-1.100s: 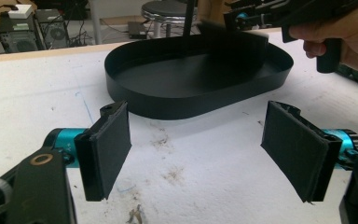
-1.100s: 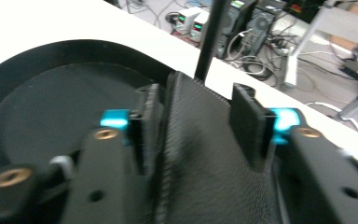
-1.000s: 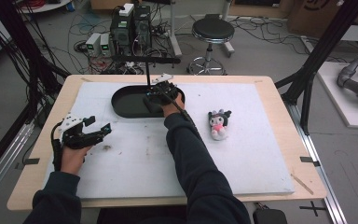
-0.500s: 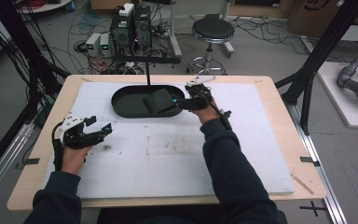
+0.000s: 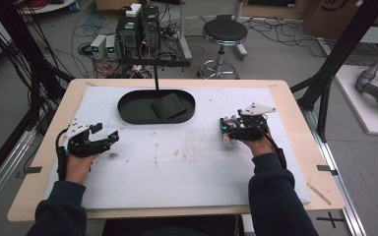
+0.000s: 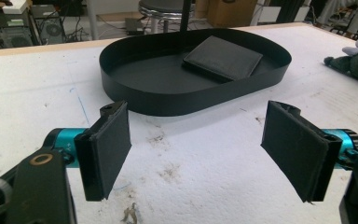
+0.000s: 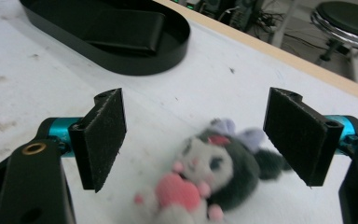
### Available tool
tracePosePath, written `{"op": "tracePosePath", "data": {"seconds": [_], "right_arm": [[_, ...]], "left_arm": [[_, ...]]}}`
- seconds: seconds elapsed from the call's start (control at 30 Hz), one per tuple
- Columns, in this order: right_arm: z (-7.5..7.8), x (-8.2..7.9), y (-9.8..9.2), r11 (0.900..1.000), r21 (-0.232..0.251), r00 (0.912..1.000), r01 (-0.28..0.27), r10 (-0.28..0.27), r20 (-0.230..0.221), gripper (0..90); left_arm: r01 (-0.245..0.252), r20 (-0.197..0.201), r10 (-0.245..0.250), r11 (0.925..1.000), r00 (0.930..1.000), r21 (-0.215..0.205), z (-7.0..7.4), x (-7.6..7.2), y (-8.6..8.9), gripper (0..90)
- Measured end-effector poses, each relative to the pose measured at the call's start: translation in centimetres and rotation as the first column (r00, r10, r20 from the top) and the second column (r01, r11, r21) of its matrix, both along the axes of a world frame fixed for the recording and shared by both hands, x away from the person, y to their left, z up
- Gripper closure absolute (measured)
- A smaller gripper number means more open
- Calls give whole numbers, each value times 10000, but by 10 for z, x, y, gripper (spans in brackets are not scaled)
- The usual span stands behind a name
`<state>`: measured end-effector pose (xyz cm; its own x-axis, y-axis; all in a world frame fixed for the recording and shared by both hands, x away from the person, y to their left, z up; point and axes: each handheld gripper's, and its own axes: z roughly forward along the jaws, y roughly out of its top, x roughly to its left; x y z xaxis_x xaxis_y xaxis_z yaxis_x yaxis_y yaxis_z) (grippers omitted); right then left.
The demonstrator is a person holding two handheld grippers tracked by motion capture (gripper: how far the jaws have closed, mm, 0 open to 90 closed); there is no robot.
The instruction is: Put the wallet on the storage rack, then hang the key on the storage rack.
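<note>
A black oval tray [image 5: 128, 112] stands at the back of the white mat, with a flat black wallet [image 5: 168, 105] lying in it. My right gripper [image 5: 225, 129] hovers over a small plush toy [image 5: 230, 141] on the right of the mat. Its jaws have just been opening and stand wide; the plush toy [image 7: 205, 175] lies below and between them, untouched. My left gripper [image 5: 107, 140] rests open near the left edge with nothing between its fingers, facing the tray [image 6: 177, 100] and the wallet [image 6: 223, 58].
The white mat [image 5: 177, 167] covers most of the wooden table. A thin black pole [image 5: 155, 73] rises just behind the tray. Beyond the table are a stool [image 5: 225, 32], computer boxes [image 5: 138, 24] and cables. Black frame posts flank both sides.
My right hand has left the tray and swung to the right, stopping over the plush toy with its jaws opened. The wallet stays in the tray. The left hand has not moved.
</note>
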<state>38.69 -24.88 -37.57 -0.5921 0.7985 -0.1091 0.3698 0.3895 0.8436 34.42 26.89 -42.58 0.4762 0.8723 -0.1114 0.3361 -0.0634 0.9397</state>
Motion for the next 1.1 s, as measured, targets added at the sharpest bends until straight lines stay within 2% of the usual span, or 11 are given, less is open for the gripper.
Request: {"op": "tracePosePath", "data": {"seconds": [0.03,0.17,0.23,0.47,0.6,0.77,0.97,1.1], "right_arm": [[-6,-2,-5,9997,164,9998,179,-178,-76,214],[-15,-8,-10,9988,164,9989,464,-462,-128,214],[-17,-11,-14,9982,-3,9982,593,-593,-64,214],[-18,-22,-24,9956,-16,9956,934,-934,-1,214],[-18,-24,-24,9942,58,9942,1073,-1073,54,214],[-22,-25,-24,9926,123,9926,1207,-1206,-108,215],[-23,-26,-19,9931,-125,9932,1164,-1165,-56,215],[-25,-25,-11,9891,-177,9893,1458,-1460,-81,215]], "left_arm": [[13,-26,-13,10000,10000,32,0,0,-1,235],[13,-82,-13,10000,10000,77,0,-1,-2,235],[14,-29,-13,10000,10000,75,1,-1,-3,235],[-36,11,36,10000,10000,-12,0,0,-3,235],[-63,-15,63,10000,10000,-75,-1,2,-2,235],[-64,48,64,10000,10000,-67,0,1,-2,236],[-80,102,80,10000,9999,-58,2,-1,-1,236],[-63,99,63,10000,9999,10,2,-1,-3,236]]}}
